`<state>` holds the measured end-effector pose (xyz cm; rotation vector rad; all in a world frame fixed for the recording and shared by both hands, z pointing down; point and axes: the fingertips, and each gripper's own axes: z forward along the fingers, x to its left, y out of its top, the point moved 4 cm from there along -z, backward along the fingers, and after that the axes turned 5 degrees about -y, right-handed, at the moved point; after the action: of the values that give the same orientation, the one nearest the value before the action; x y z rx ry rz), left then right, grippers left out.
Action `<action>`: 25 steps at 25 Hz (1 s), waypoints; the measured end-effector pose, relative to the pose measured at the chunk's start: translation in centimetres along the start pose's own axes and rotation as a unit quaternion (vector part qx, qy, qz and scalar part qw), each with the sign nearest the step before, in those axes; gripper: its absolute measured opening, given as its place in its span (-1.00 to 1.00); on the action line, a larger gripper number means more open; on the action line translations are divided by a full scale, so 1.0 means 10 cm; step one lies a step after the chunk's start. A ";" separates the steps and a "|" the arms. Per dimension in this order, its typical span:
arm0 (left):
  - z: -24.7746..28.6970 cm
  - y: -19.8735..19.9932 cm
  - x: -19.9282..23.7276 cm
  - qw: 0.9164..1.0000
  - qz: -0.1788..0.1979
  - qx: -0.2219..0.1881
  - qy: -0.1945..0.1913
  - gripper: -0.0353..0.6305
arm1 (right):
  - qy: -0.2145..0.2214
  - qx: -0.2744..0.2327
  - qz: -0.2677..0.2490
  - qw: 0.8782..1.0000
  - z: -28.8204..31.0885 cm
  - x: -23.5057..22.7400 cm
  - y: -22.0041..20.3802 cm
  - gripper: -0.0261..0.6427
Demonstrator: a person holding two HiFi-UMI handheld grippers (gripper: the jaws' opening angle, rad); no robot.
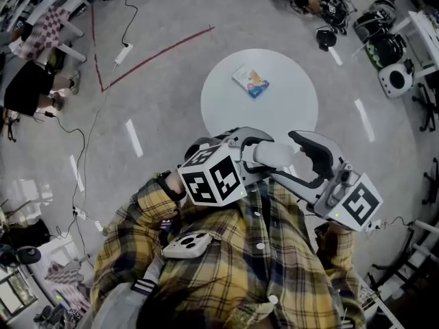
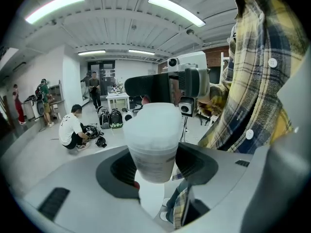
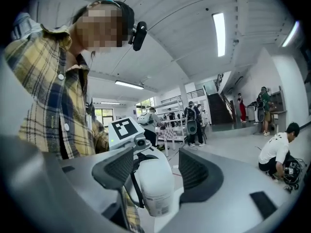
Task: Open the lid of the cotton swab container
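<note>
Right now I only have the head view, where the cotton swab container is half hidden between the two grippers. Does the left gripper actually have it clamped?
Observer: Yes. In the left gripper view, the left gripper is shut on the cotton swab container, with its jaws against the container's sides.
Operator: And the right gripper?
Observer: Its own view shows the right gripper open. The jaws flank the container with a gap on each side.
Operator: Is the lid off yet?
Observer: It doesn't look like it. The left gripper view shows a frosted cap seated on the container's far end.
</note>
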<state>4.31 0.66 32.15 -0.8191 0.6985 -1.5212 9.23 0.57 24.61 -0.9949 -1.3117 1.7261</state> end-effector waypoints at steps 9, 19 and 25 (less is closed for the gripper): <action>-0.01 0.05 -0.11 1.000 0.011 0.002 -0.010 -0.16 | 0.047 0.023 -0.029 0.998 0.13 0.09 -0.13 -0.07; -0.04 0.08 -0.15 1.000 0.016 -0.002 -0.022 -0.16 | 0.072 0.022 -0.021 0.997 0.20 0.14 -0.21 -0.08; -0.04 0.06 -0.15 0.999 0.012 -0.007 -0.029 -0.16 | 0.070 0.022 -0.026 0.997 0.24 0.15 -0.28 -0.08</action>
<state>4.38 2.05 31.24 -0.8590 0.6737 -1.4679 6.72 1.56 27.49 -1.0295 -1.1942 1.6093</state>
